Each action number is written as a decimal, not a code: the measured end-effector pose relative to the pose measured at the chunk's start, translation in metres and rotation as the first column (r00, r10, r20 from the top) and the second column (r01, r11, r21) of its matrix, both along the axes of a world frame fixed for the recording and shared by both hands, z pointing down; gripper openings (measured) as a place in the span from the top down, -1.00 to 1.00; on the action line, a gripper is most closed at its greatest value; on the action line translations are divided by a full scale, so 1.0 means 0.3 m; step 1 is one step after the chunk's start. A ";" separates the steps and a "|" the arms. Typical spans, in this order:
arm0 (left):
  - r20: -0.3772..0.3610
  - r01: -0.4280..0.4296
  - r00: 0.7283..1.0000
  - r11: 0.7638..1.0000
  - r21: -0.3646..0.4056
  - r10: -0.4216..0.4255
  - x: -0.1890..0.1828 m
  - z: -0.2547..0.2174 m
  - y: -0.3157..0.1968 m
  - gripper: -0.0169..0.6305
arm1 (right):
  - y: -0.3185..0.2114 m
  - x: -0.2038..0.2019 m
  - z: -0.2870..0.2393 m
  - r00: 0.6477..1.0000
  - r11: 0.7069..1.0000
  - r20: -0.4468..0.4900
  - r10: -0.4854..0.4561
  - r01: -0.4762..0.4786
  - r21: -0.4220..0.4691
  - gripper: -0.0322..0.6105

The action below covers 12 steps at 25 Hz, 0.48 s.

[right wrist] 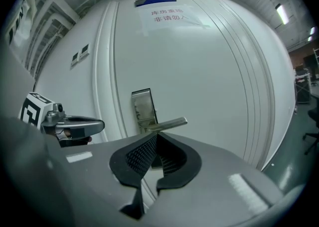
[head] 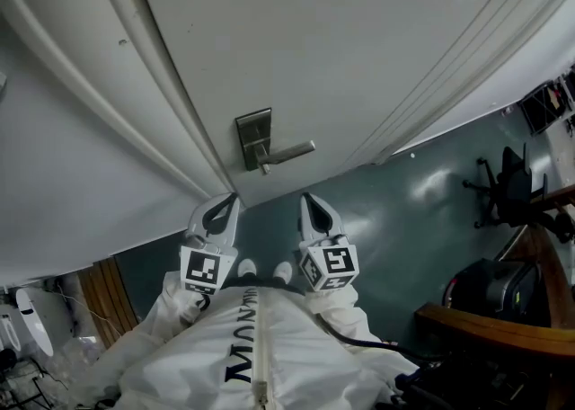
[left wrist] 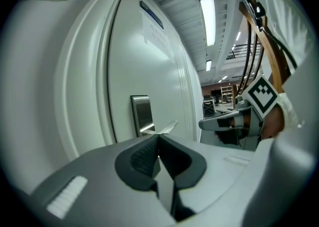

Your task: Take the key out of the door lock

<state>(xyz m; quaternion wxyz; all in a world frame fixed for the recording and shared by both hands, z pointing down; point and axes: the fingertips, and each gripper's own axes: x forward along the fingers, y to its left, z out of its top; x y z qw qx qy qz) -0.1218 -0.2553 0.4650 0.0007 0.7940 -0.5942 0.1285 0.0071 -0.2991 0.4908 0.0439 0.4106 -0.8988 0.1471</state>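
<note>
Head view shows that we hold the left gripper (head: 230,200) and the right gripper (head: 307,200) near the door handle (head: 287,154), not touching it, both with fingers (left wrist: 144,159) together and empty.

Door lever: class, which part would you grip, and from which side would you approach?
Probably the lever, near its free end: the flat bar juts level from its pivot on the steel plate, standing clear of the door. Come straight at the door's face, jaws above and below the bar, away from the pivot.
</note>
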 end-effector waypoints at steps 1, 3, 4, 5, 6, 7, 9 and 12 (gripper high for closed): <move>-0.002 -0.002 1.000 1.000 -0.003 0.002 -0.005 0.005 0.000 0.95 | 0.000 -0.004 0.008 1.000 1.000 -0.009 0.001 -0.001 -0.006 0.90; -0.002 -0.005 1.000 1.000 -0.007 0.005 -0.016 0.011 0.002 0.95 | -0.001 -0.013 0.022 1.000 1.000 -0.020 0.001 -0.001 -0.020 0.83; -0.004 -0.006 1.000 1.000 -0.007 0.006 -0.019 0.011 0.002 0.95 | -0.002 -0.015 0.028 1.000 1.000 -0.022 0.002 -0.003 -0.027 0.80; -0.006 -0.008 1.000 1.000 -0.006 0.008 -0.023 0.011 0.002 0.95 | -0.006 -0.017 0.034 1.000 0.999 -0.022 0.003 -0.004 -0.033 0.77; -0.007 -0.009 1.000 1.000 -0.005 0.009 -0.026 0.009 0.002 0.95 | -0.010 -0.020 0.041 1.000 0.999 -0.016 0.004 -0.004 -0.042 0.74; -0.008 -0.010 1.000 1.000 -0.004 0.010 -0.029 0.008 0.002 0.95 | -0.015 -0.024 0.050 1.000 0.998 -0.006 0.003 -0.003 -0.055 0.71; -0.008 -0.011 1.000 1.000 -0.003 0.011 -0.034 0.007 0.003 0.95 | -0.023 -0.036 0.072 1.000 0.996 0.022 0.000 0.002 -0.092 0.59; -0.005 -0.011 1.000 1.000 -0.006 0.011 -0.041 0.009 0.011 0.95 | -0.033 -0.054 0.104 0.997 0.988 0.072 0.005 0.006 -0.153 0.50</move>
